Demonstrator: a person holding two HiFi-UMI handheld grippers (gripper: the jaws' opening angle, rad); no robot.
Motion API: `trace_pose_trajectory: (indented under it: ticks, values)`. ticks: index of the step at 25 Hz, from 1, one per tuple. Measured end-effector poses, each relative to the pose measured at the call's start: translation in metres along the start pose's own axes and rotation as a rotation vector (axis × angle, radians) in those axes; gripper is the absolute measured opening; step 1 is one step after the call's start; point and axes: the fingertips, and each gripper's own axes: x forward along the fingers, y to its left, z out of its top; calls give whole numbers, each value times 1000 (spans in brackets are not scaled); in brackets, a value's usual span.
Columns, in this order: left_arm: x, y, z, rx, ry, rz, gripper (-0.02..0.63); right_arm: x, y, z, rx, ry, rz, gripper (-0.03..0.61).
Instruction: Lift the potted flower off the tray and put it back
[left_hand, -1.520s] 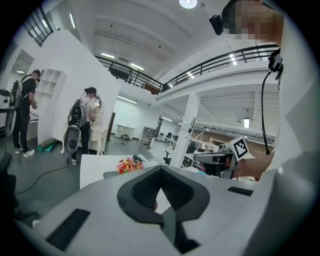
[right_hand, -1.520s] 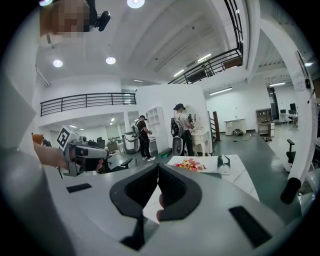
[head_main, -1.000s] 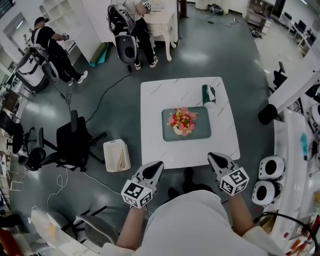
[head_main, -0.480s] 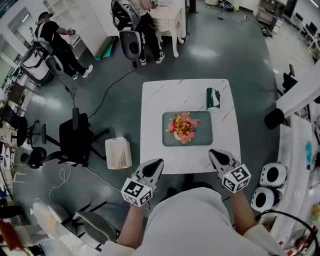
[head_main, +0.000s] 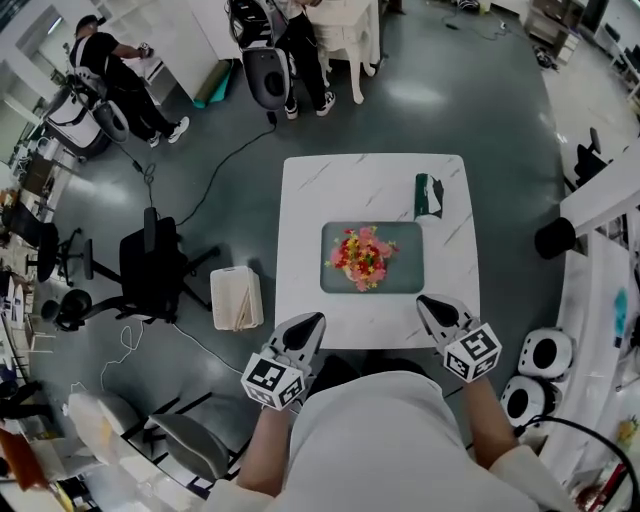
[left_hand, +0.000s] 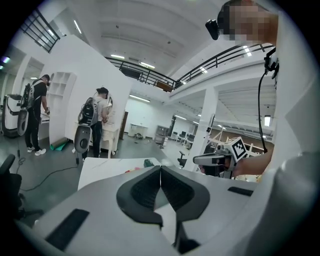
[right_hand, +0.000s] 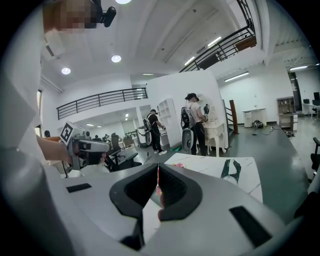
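Observation:
A potted flower (head_main: 362, 257) with red, pink and yellow blooms stands on a grey-green tray (head_main: 403, 276) in the middle of a white marble table (head_main: 305, 220). My left gripper (head_main: 308, 325) hovers at the table's near edge, left of the tray, shut and empty. At the near edge on the other side my right gripper (head_main: 431, 304) is also shut with nothing in it. Both are short of the tray. In the left gripper view the jaws (left_hand: 160, 172) meet tip to tip; the right gripper (right_hand: 158, 170) shows the same in its own view.
A dark green packet (head_main: 428, 194) lies on the table beyond the tray. A white bin (head_main: 236, 298) and a black office chair (head_main: 150, 270) stand on the floor to the left. Two white round units (head_main: 540, 370) sit at the right. People work at the back.
Both grippers have come forward a little toward the table's near edge. Their jaws have stayed shut, and the flower has not moved.

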Motion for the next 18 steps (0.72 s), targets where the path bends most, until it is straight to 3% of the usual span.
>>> trace_pose_trajectory:
  ticks: [18]
  values:
    - [20,37,2,11,41,-71,8,30,-3,-11,33,22,-43,21]
